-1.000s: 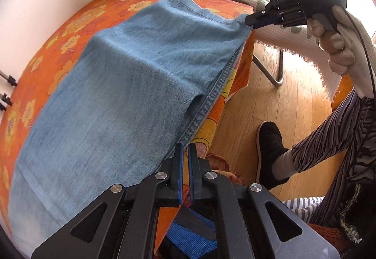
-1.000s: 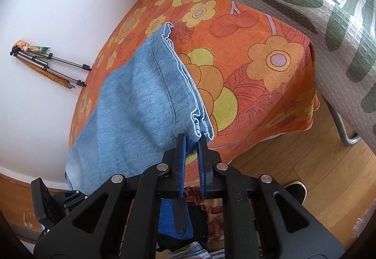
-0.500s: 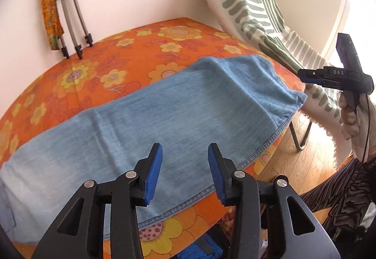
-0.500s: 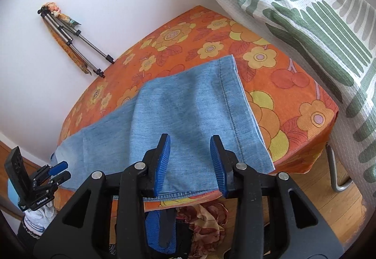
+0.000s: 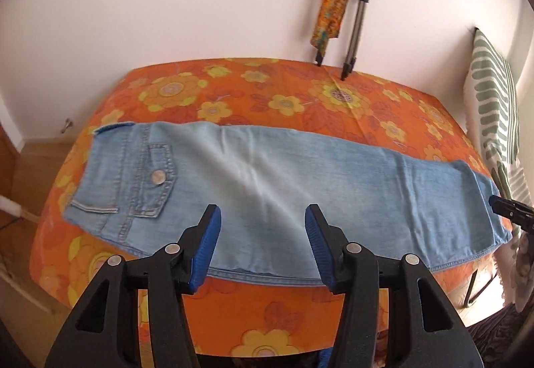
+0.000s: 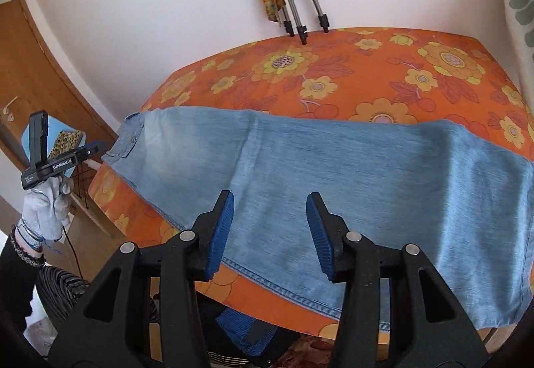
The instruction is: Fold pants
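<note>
Left gripper (image 5: pixel 262 236) jaws apart with nothing between them, just been opening, right gripper (image 6: pixel 268 227) likewise spread and empty, just been opening, pants (image 5: pixel 283 187) laid flat lengthwise on orange floral bedspread (image 5: pixel 300 101) ahead of and below both sets of fingers, waistband end to the left, tripod (image 5: pixel 357 0) against the wall beyond.

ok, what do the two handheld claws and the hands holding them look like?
Both claws, left claw and right claw, are black plastic with triangular cut-outs, silver pivot screws and ribbed blue pads. In the right wrist view the left unit has a black pistol-style body with white lettering; its hand wears a pale knit glove, wrist bracelets and a dark sleeve. A thin cable hangs below.
</note>
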`<state>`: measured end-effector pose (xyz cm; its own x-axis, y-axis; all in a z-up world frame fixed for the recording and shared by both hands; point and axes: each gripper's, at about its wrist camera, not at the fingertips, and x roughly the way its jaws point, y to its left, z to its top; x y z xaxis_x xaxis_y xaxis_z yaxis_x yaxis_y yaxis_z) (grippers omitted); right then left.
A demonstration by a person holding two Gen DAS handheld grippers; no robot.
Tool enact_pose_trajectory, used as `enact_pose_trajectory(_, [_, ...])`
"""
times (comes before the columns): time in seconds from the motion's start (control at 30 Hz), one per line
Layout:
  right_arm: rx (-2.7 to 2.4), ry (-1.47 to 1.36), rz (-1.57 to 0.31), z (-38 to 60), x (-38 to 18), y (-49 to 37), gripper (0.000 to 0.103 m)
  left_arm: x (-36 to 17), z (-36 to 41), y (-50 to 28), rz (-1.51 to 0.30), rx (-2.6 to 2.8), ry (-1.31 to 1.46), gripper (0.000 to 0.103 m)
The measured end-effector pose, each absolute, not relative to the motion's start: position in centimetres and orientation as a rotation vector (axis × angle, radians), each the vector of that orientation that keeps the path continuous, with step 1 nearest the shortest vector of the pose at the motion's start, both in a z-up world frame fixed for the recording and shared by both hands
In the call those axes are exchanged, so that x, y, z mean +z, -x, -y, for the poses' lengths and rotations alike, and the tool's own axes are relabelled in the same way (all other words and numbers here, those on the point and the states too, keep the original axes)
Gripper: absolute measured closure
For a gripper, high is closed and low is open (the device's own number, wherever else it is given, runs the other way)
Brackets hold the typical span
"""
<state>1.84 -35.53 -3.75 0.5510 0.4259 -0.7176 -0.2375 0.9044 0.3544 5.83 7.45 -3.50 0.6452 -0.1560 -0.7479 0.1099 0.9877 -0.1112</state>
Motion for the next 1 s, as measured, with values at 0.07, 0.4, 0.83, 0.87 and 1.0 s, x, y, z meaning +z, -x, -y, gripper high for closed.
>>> enact_pose_trajectory(0.07, [0.447, -0.171, -0.907, 32.5, -3.7, -2.3, 0.056, -4.0, -11.2, -6.2, -0.867, -0.083, 0.131, 0.051])
enact_pose_trajectory(0.4, [0.653, 0.000, -0.920, 20.5, -5.3, -5.3, 0.056, -7.6, -24.4, -6.3, -0.877, 0.145, 0.505, 0.043])
enact_pose_trajectory(0.83, [0.801, 0.196, -0.963, 11.8, -8.1, -5.4, 0.056, -11.2, -27.5, -8.9, -0.922, 0.171, 0.685, 0.046])
enact_pose_trajectory(0.87, [0.803, 0.203, -0.968, 11.6, -8.3, -5.4, 0.056, -11.4, -27.4, -9.2, -0.930, 0.170, 0.682, 0.046])
enact_pose_trajectory(1.0, [0.805, 0.218, -0.992, 11.5, -9.1, -5.5, 0.056, -12.4, -27.5, -10.1, -0.956, 0.179, 0.690, 0.046])
